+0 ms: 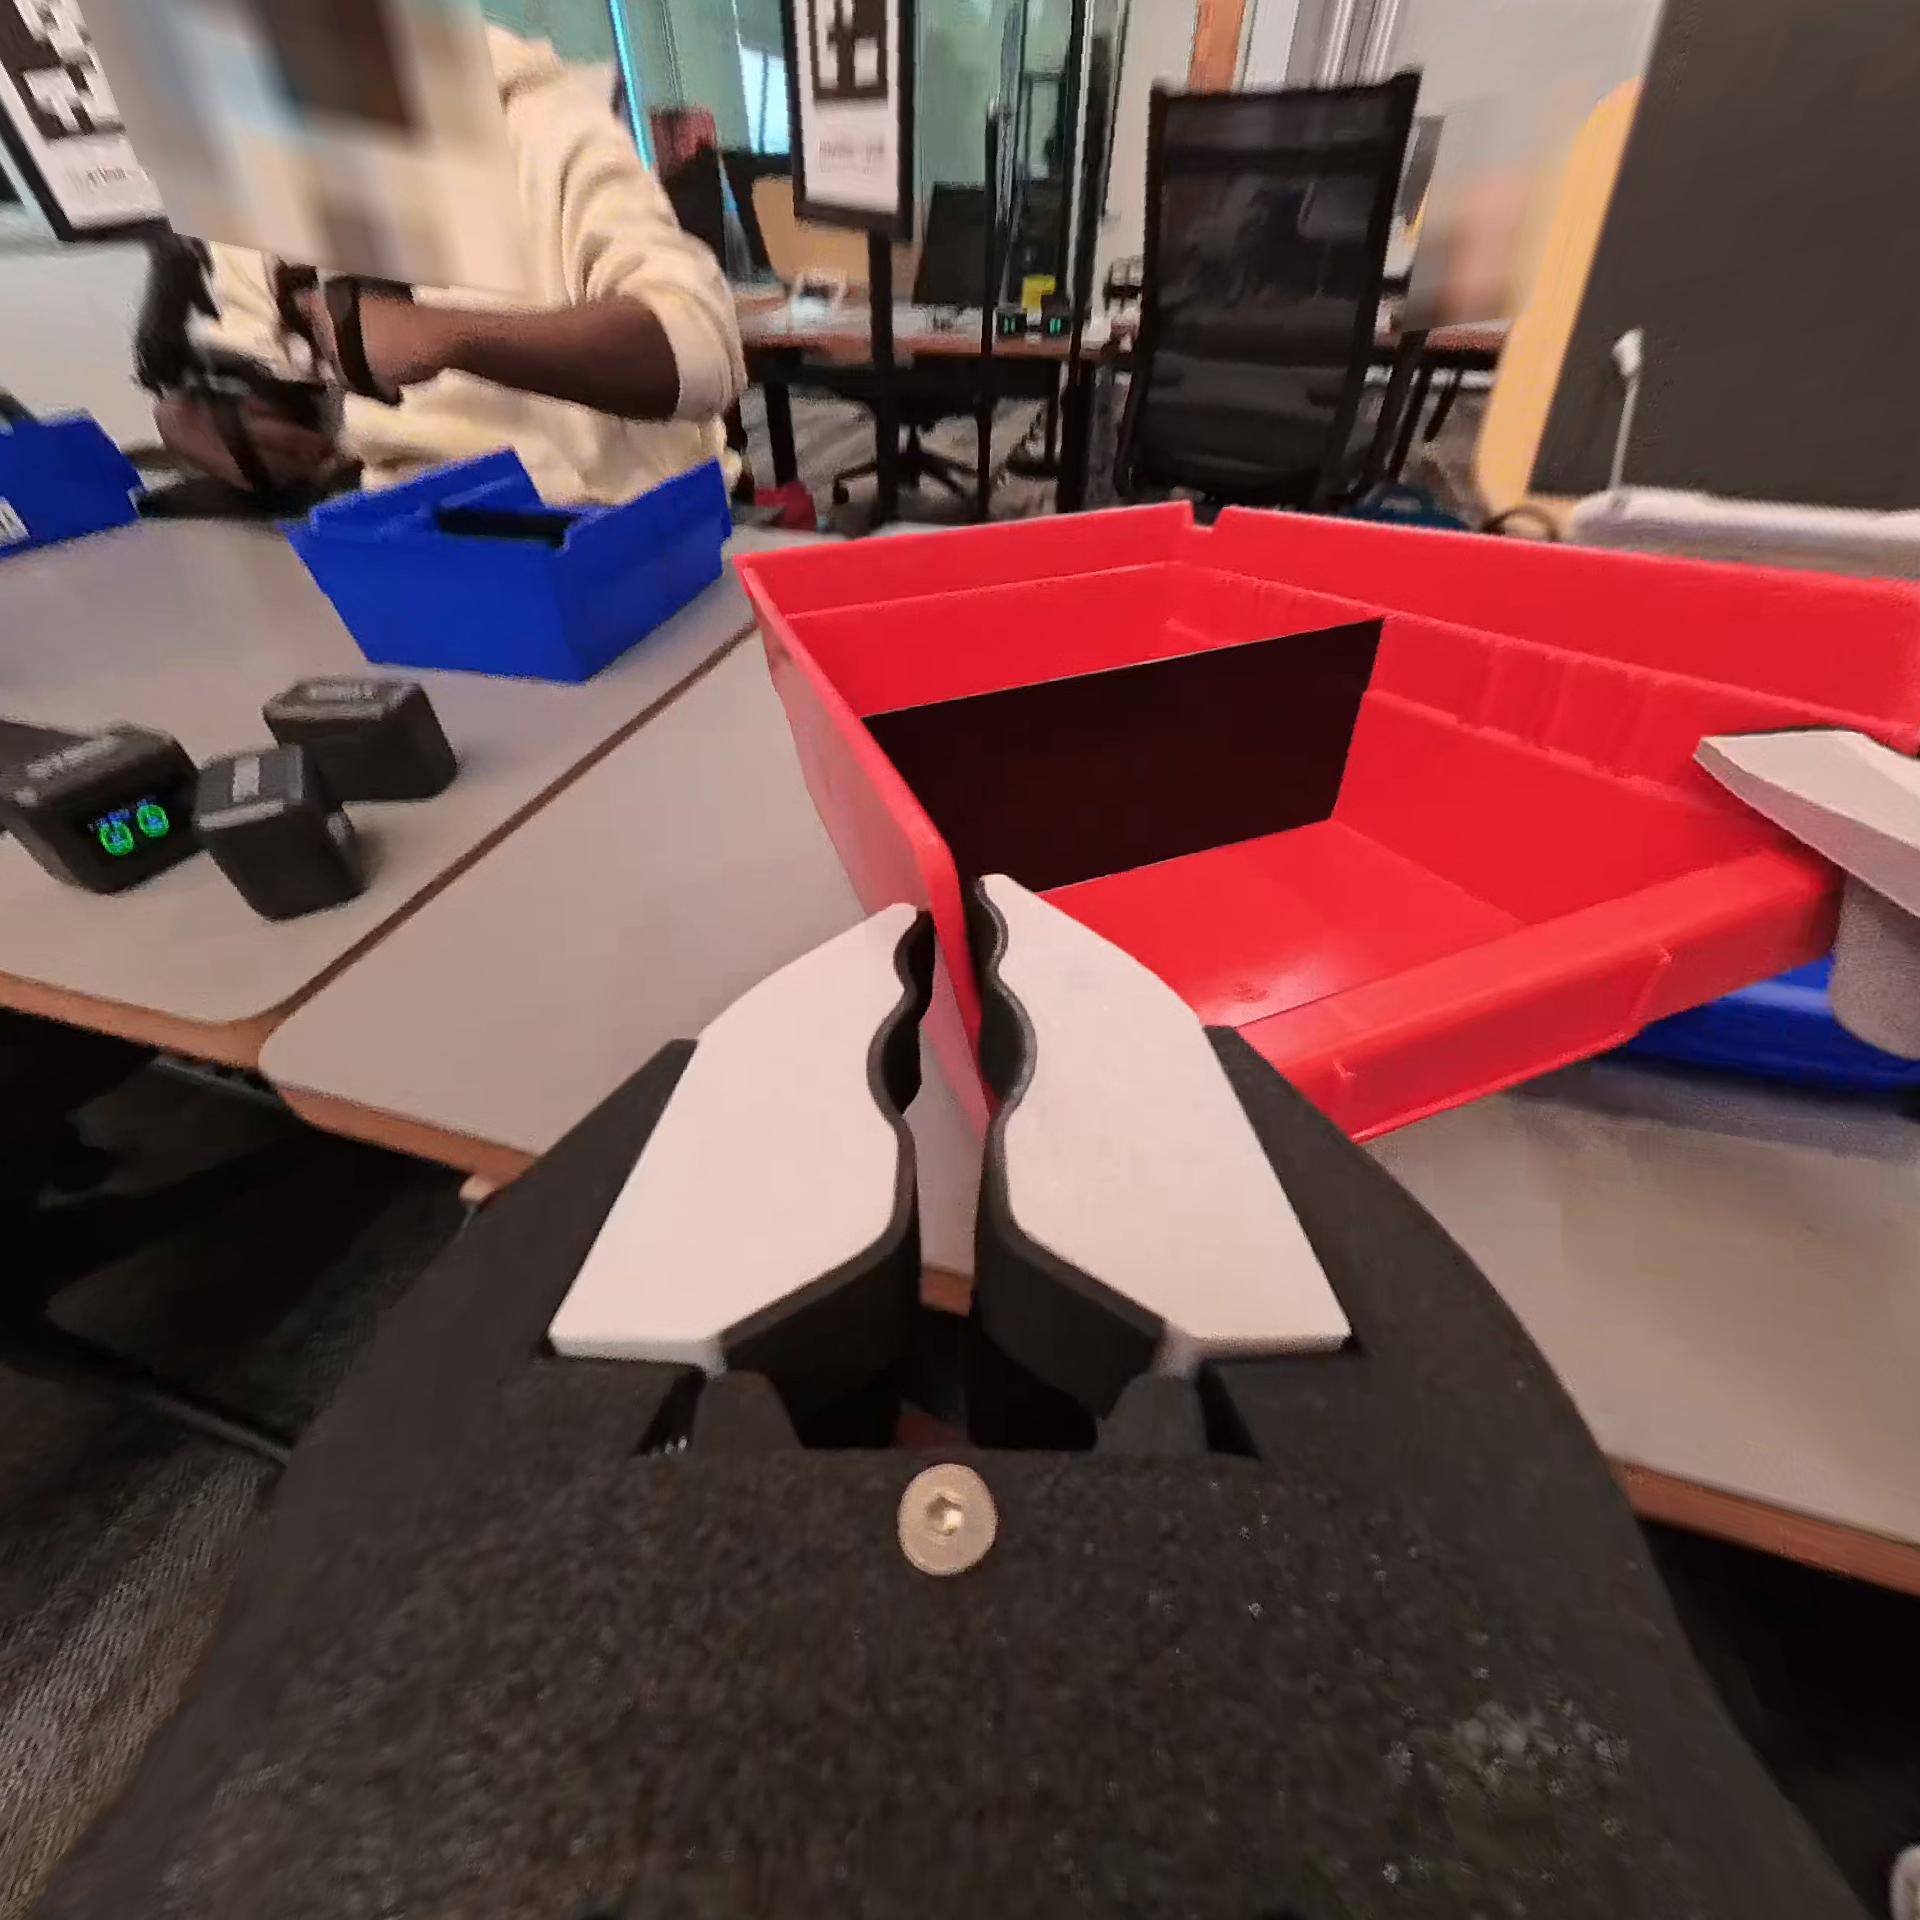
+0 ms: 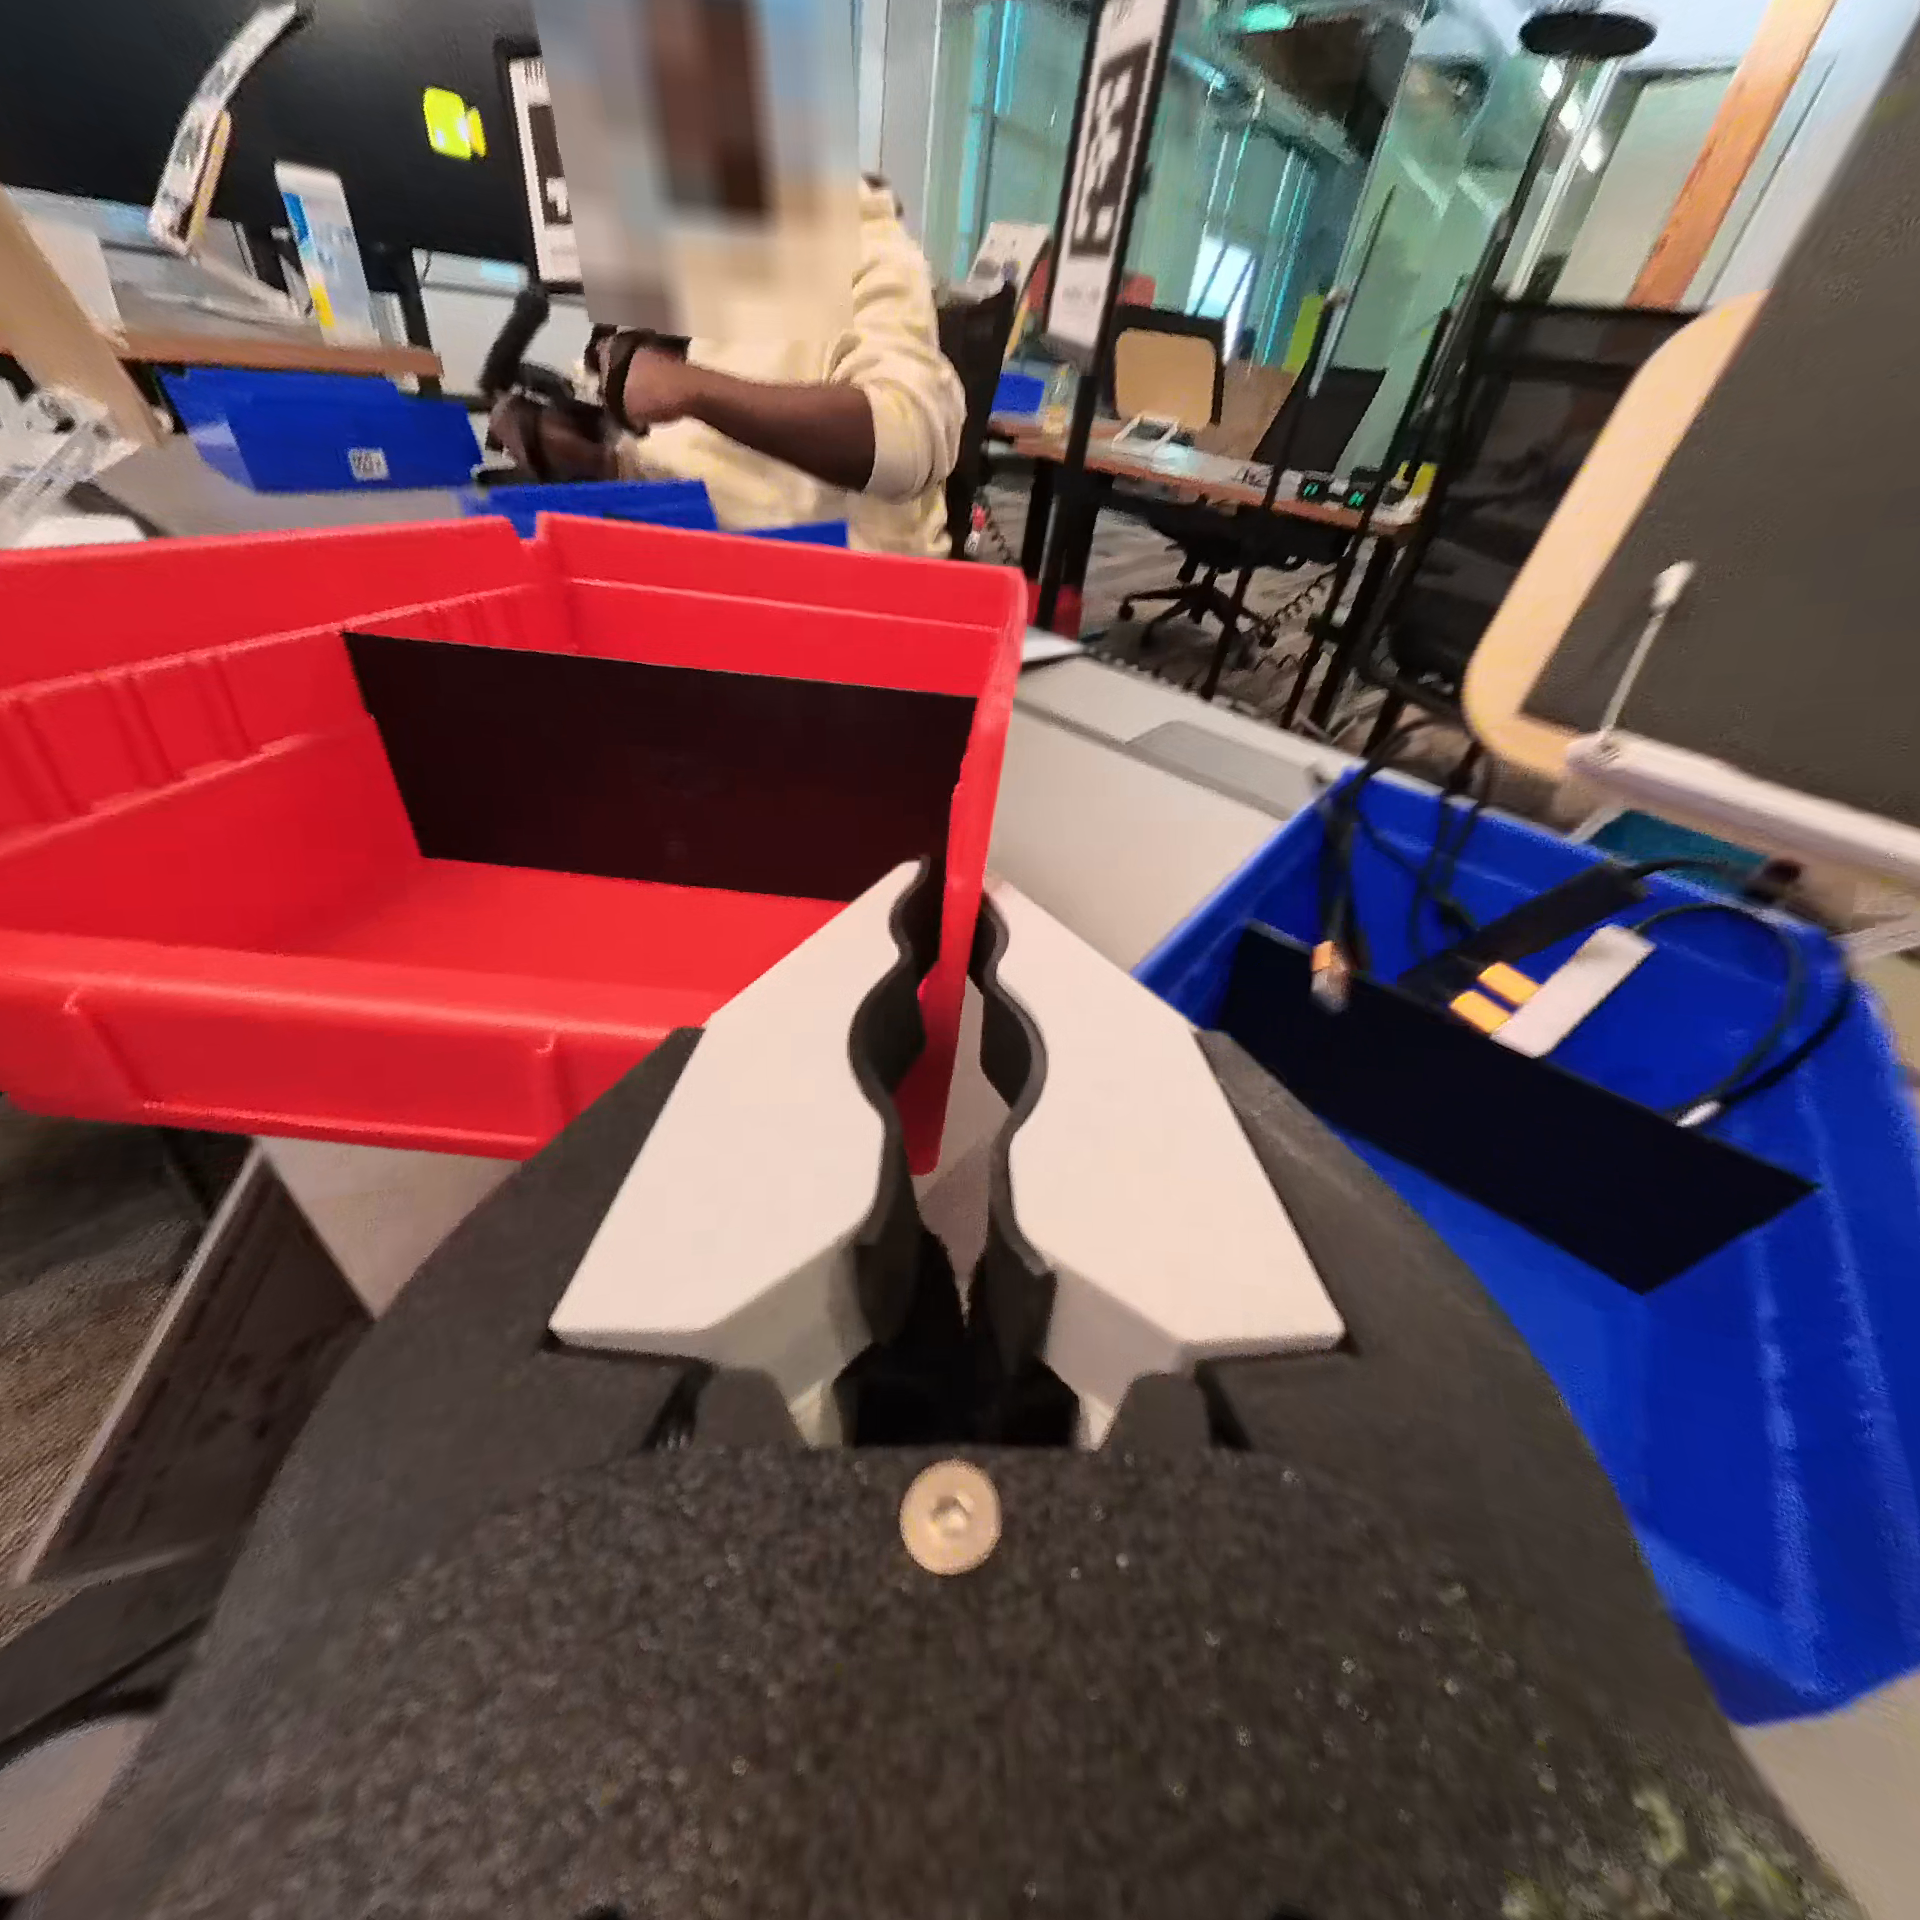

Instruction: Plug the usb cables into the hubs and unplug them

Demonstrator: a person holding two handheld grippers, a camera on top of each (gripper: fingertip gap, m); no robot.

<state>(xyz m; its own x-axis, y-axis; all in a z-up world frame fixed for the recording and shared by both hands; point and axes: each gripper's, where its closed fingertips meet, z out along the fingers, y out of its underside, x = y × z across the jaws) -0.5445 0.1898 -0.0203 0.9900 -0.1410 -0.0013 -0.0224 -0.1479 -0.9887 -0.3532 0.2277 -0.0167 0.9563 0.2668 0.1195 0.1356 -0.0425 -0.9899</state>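
Observation:
A red plastic bin [image 1: 1351,935] with a black divider [image 1: 1122,748] is held up off the grey table between both grippers. My left gripper [image 1: 951,914] is shut on the bin's left side wall. My right gripper [image 2: 951,894] is shut on the bin's right side wall [image 2: 977,831]; it also shows at the right edge of the left wrist view [image 1: 1839,821]. The bin [image 2: 416,935] looks empty on the near side of the divider [image 2: 675,769]. What lies behind the divider is hidden.
A blue bin [image 2: 1610,1299] with cables, a black divider and a flat device sits right of the red bin. Another blue bin [image 1: 520,582] and three black boxes [image 1: 270,790] lie on the left table [image 1: 582,935]. A person in a cream top [image 1: 540,260] stands behind it. Tip to tip, the grippers are about 20 cm apart.

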